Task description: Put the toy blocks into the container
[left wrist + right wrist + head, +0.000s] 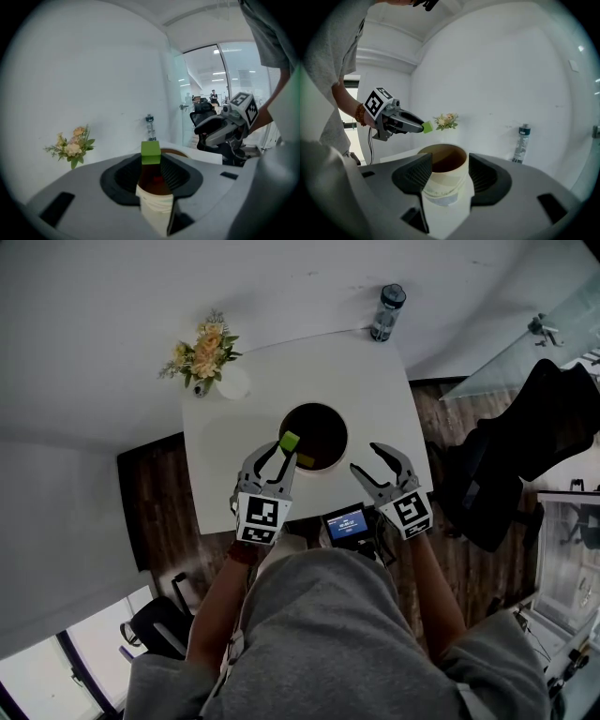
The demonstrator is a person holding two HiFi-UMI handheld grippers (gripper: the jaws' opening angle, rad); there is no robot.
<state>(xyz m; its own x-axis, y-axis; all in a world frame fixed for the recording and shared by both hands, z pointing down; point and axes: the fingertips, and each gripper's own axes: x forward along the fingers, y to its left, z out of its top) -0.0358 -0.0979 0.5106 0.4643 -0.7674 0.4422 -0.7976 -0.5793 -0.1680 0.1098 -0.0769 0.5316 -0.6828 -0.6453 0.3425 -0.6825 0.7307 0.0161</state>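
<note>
Left gripper [281, 454]: jaws closed on a small green cube toy block [290, 441], pinched at the tips. We place the block in the air just over the near-left rim of the round tan paper container [341, 426], not yet inside. The container stands mid white square table [225, 456].

Right gripper [366, 457]: jaws wide apart, nothing between the pads, hovering near the container's right side and not touching it.

Progress: a yellow piece [306, 460] and a red one [157, 178] show inside the container, so we judge some blocks are already in. We spot no loose blocks on the table. Left to do: carry the green block over the opening and release it. We think this may be the last one.
</note>
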